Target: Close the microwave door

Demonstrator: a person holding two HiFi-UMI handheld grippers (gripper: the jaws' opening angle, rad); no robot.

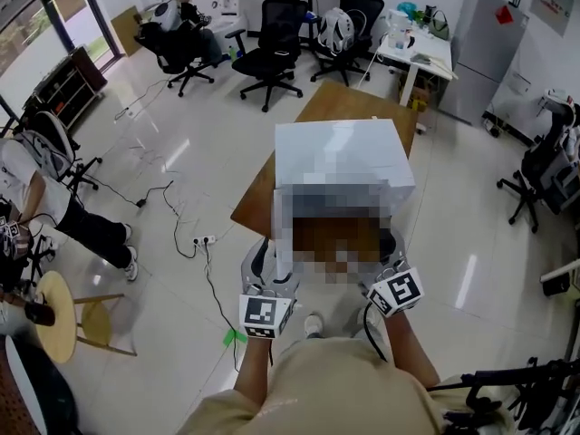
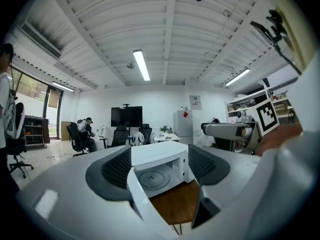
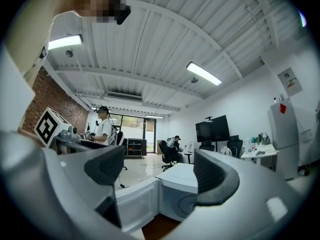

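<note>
Microwave: white, on a wooden table, with cavity and turntable exposed. Microwave door: hinged at the left, swung out toward the person, not yet closed. Left gripper: jaws apart, gripping nothing; the door's free edge runs in between them, contact unclear. Right gripper: jaws apart, empty, short of the cavity. Task standing: judged unstarted, the whole closing swing remains.

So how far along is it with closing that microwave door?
Nothing looks done yet: the microwave door stands swung wide open, the turntable showing inside. In hand: the left gripper and right gripper hover before it, jaws apart, gripping nothing. Left: push the door shut.
</note>
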